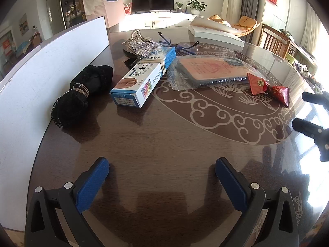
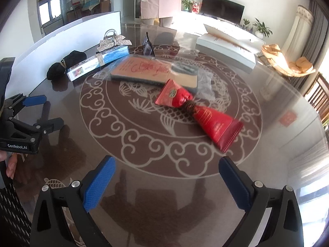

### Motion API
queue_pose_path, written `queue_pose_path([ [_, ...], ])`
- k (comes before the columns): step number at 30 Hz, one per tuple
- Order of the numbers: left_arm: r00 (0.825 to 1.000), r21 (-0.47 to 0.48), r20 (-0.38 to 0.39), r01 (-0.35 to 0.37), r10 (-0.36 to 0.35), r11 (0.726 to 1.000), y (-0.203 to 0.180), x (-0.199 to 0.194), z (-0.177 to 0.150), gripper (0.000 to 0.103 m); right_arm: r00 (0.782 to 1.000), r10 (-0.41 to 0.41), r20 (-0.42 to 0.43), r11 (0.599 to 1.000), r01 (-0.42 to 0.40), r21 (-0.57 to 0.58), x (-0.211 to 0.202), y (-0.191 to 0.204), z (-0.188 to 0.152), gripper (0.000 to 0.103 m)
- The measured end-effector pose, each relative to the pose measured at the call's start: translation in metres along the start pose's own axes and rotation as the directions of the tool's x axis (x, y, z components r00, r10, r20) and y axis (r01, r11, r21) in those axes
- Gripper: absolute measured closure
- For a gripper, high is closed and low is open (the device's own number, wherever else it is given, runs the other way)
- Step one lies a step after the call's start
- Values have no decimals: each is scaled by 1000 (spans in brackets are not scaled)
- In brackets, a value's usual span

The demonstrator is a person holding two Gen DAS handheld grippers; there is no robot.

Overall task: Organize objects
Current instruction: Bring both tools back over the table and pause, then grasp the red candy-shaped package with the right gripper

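Left gripper (image 1: 162, 165): spread wide, nothing held, above near table edge.
Right gripper (image 2: 167, 164): spread wide, nothing held.
Table (image 2: 277, 144): glass-topped, carp motif.
Objects: red packets (image 2: 197, 111) at centre; bagged pad (image 2: 154, 72) behind; blue-white box (image 1: 141, 78) and black cloth bundle (image 1: 82, 94) toward left edge by white board (image 1: 51, 65).
Progress: apparently unstarted; all loose, ungrouped.
Writing: "GenRobot.AI" on left gripper; box print Chinese, unread.

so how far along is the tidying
Nothing looks sorted yet. Both hand-held grippers, left and right, are open and empty above the table. The black pouch, blue box, bagged notebook and red packets lie scattered, all left to do.
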State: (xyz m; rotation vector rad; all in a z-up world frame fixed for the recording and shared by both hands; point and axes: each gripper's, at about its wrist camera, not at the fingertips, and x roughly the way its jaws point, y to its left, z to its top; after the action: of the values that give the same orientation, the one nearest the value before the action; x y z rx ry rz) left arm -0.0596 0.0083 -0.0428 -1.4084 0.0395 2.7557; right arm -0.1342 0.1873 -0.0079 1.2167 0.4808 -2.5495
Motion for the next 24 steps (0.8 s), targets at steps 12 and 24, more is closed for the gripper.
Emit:
queue_pose_path([
  [12,1000,-1,1,0,0,1000,0,0,0,0,967,161,-196,981,-178,-72,60,-14,37,64],
  [24,1000,-1,1,2,-2,1000,0,-1,0,0,989,139,-40,988,-136,66,23,40,-12,41],
])
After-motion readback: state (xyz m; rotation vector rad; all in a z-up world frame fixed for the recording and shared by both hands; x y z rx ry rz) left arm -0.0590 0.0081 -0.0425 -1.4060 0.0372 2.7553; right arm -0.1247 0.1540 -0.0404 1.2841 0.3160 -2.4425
